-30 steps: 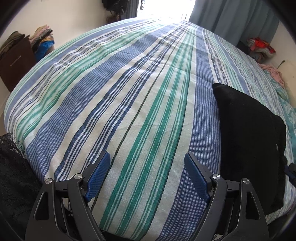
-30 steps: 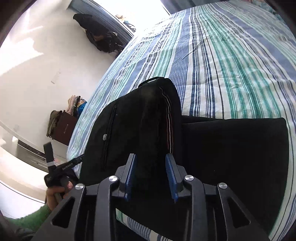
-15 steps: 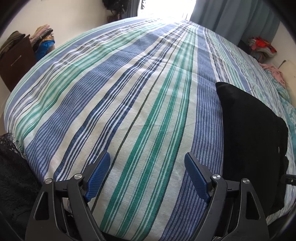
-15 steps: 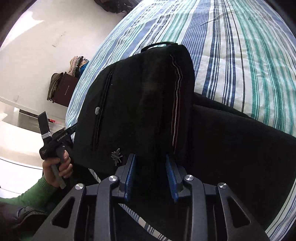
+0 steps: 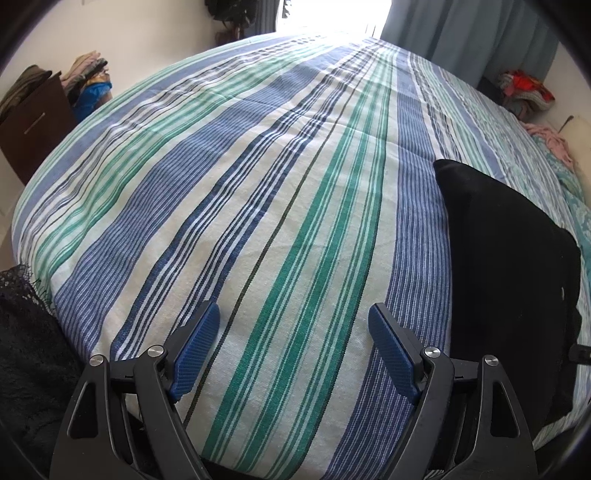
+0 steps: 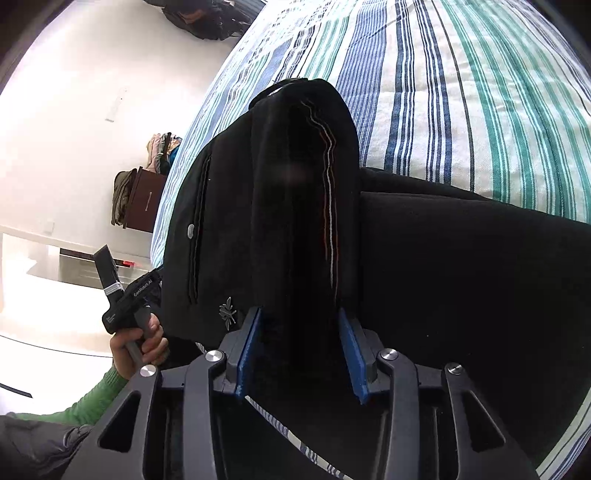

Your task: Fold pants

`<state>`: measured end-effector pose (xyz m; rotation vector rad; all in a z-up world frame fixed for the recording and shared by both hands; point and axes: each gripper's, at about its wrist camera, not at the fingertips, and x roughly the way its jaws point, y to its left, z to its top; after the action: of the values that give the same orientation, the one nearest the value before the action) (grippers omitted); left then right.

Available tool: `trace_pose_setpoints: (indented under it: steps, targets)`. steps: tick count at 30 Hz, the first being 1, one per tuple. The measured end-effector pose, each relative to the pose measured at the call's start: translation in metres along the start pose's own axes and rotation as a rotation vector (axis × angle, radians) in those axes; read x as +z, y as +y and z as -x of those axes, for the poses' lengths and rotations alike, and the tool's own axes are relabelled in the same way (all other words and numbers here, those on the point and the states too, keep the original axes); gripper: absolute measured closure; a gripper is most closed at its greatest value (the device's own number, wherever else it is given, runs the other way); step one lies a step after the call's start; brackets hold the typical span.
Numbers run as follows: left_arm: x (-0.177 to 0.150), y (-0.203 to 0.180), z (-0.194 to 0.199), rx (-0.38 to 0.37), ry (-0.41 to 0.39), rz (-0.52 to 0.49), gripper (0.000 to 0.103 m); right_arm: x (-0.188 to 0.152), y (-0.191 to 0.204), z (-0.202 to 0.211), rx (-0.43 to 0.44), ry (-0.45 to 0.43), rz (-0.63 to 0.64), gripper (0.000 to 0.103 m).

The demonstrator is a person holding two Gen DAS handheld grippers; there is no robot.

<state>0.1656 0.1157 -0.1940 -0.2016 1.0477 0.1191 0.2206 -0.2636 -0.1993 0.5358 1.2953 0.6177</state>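
Observation:
The black pants [image 6: 461,277] lie folded on the striped bedspread [image 6: 461,92]. My right gripper [image 6: 301,339] is shut on a bunched fold of the pants, with the waistband end [image 6: 303,147] draped up ahead of the blue pads. A pocket slit and a button [image 6: 191,230] show on the left panel. In the left wrist view the pants [image 5: 509,266] lie at the right, apart from my left gripper [image 5: 291,347], which is open and empty over the bedspread [image 5: 258,184]. The left tool [image 6: 122,299] shows in a hand at the bed's edge.
A dark wooden cabinet [image 5: 33,125] with piled clothes stands left of the bed. Black lace fabric [image 5: 26,332] hangs at the near left edge. More clothes [image 5: 524,90] lie at the far right near blue curtains [image 5: 461,33].
My right gripper has drawn nearer to the bed with the bunched fold still held, and its pads stand a little wider. The left gripper has barely moved.

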Motion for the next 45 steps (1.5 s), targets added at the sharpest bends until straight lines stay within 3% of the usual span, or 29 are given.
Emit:
trace_pose_setpoints:
  steps: [2, 4, 7, 8, 10, 12, 17, 21, 25, 30, 33, 36, 38, 41, 43, 45]
  targets:
    - [-0.001, 0.000, 0.000, 0.001, -0.001, -0.005, 0.019, 0.001, 0.004, -0.001, -0.018, 0.004, 0.018, 0.056]
    - [-0.001, -0.001, 0.000, 0.003, -0.002, -0.003, 0.019, 0.002, 0.009, -0.005, 0.006, 0.018, 0.025, 0.043]
    - [-0.002, -0.002, 0.000, 0.013, -0.002, -0.008, 0.018, 0.003, 0.006, -0.013, 0.160, -0.010, -0.064, 0.040]
    - [-0.002, -0.003, 0.000, 0.016, -0.002, -0.011, 0.018, 0.005, 0.008, -0.015, 0.157, -0.036, -0.071, 0.042]
    - [-0.003, -0.002, 0.000, 0.016, -0.003, -0.018, 0.018, 0.005, 0.014, -0.019, 0.147, -0.089, -0.087, 0.071]
    - [-0.003, -0.002, 0.000, 0.015, -0.002, -0.022, 0.018, 0.005, 0.019, -0.019, 0.130, -0.125, -0.120, 0.083]
    - [0.000, 0.000, 0.002, 0.003, 0.001, -0.007, 0.018, 0.000, 0.066, 0.025, 0.175, -0.244, -0.024, 0.087]
    - [0.001, 0.002, 0.004, -0.020, 0.001, 0.005, 0.018, -0.009, 0.088, 0.071, 0.117, -0.311, 0.043, 0.088]
    - [0.001, 0.002, 0.005, -0.033, 0.003, 0.007, 0.018, -0.027, 0.075, 0.112, 0.062, -0.368, 0.041, 0.088]
    - [0.001, -0.004, 0.006, -0.040, 0.000, -0.006, 0.018, -0.055, 0.022, 0.141, -0.024, -0.408, -0.044, 0.088]
    - [-0.002, -0.012, 0.009, -0.035, -0.011, -0.049, 0.018, -0.073, -0.019, 0.147, -0.020, -0.446, -0.132, 0.088]
    - [-0.007, -0.025, 0.014, -0.027, -0.029, -0.114, 0.018, -0.091, -0.060, 0.137, -0.078, -0.466, -0.218, 0.088]
    - [-0.010, -0.039, 0.021, -0.028, -0.046, -0.170, 0.018, -0.096, -0.082, 0.117, -0.136, -0.417, -0.286, 0.086]
    - [-0.015, -0.060, 0.043, -0.068, -0.090, -0.248, 0.018, -0.087, -0.074, 0.115, -0.201, -0.401, -0.260, 0.076]
    - [-0.018, -0.075, 0.062, -0.106, -0.126, -0.287, 0.018, -0.083, -0.063, 0.121, -0.244, -0.371, -0.236, 0.063]
    - [-0.021, -0.092, 0.079, -0.161, -0.170, -0.327, 0.018, -0.082, -0.046, 0.143, -0.326, -0.433, -0.180, 0.063]
